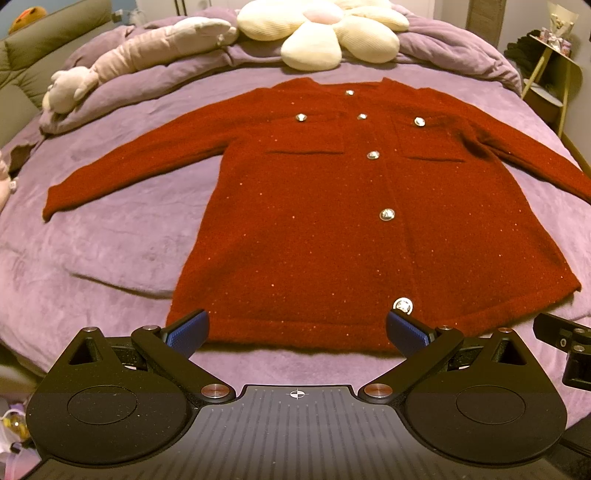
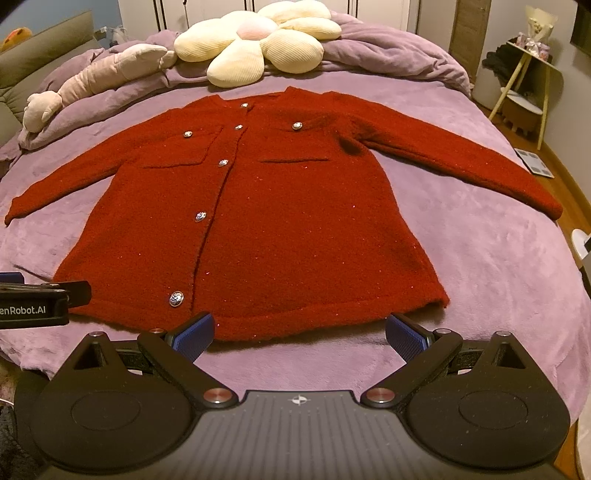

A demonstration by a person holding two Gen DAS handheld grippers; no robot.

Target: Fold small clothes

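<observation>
A red knitted cardigan (image 1: 314, 206) with silver buttons lies flat and face up on the purple bed, both sleeves spread out to the sides; the right wrist view shows the same cardigan (image 2: 280, 221). My left gripper (image 1: 297, 330) hovers open just above the near hem, its blue pads (image 1: 186, 330) wide apart and holding nothing. My right gripper (image 2: 301, 332) is open too, at the hem's right half, with its blue pads (image 2: 404, 334) empty. Part of the left gripper's body (image 2: 33, 302) shows at the left edge of the right wrist view.
The purple blanket (image 1: 110, 236) covers the bed. A cream flower-shaped pillow (image 1: 332, 33) and a pale plush toy (image 1: 129, 62) lie by the bunched duvet at the far end. A small side table (image 2: 532, 74) stands on the floor beyond the bed's right edge.
</observation>
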